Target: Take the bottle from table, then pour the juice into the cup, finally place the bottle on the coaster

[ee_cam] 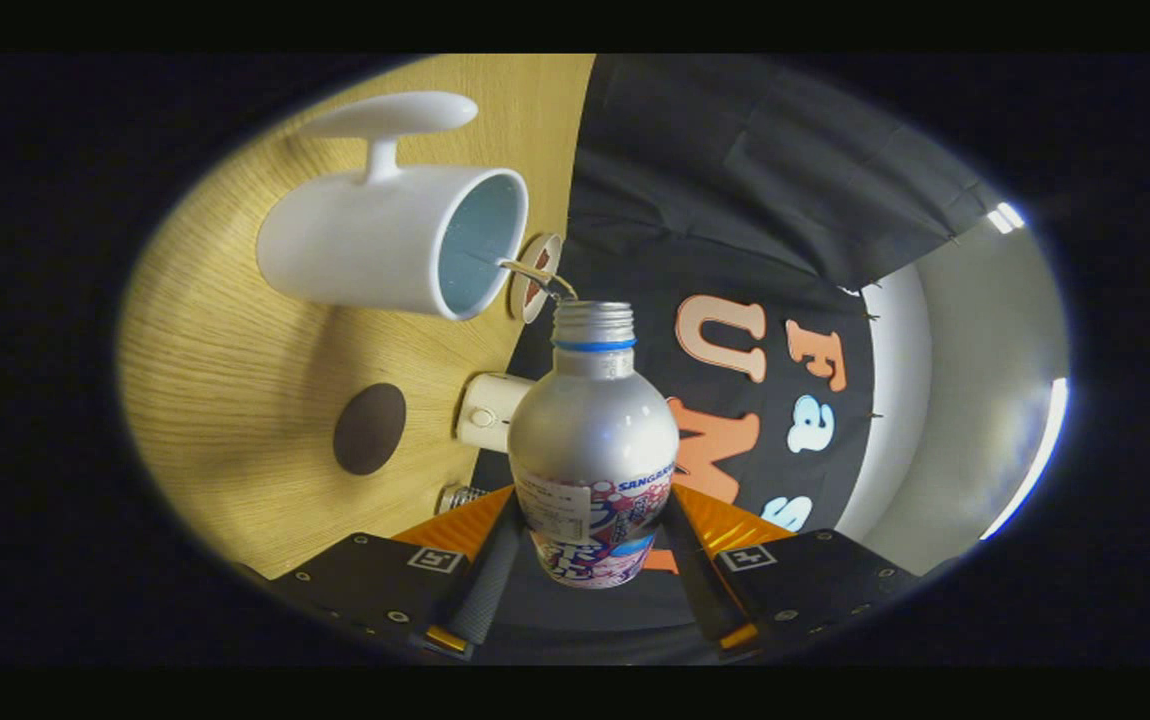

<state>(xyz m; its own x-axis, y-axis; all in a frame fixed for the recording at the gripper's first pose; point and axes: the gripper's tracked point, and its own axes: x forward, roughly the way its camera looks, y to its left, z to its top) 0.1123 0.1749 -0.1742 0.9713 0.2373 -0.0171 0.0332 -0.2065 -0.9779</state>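
Between the two fingers of the gripper sits the bottle, a silver metal one with a printed label round its lower body; both fingers press against its sides, so the gripper is clamped on it. Its cap is off; the bare threaded neck, with a blue ring just beneath the threads, points straight ahead of the fingers. The whole view is rolled over, so that the wooden table stands like a wall on one side; the bottle is therefore tipped well over relative to the table.

Just beyond the bottle's mouth is the cup, a white mug with a pale blue inside and a broad flat handle on the side away from the bottle; it stands on the table with its open top facing toward the neck. A thin thread of juice runs from the mouth of the bottle to the rim of the cup. Behind that rim, at the table's far edge, a small round disc with a dark middle shows partly.

On the wood, beside the bottle's body and nearer the fingers than the cup, lies the coaster, a dark round mat; it is apart from the cup. A small white holder stands near the table's edge, just beside the bottle's shoulder; a small silvery ribbed thing lies below it, close to one finger; what it is I cannot tell.
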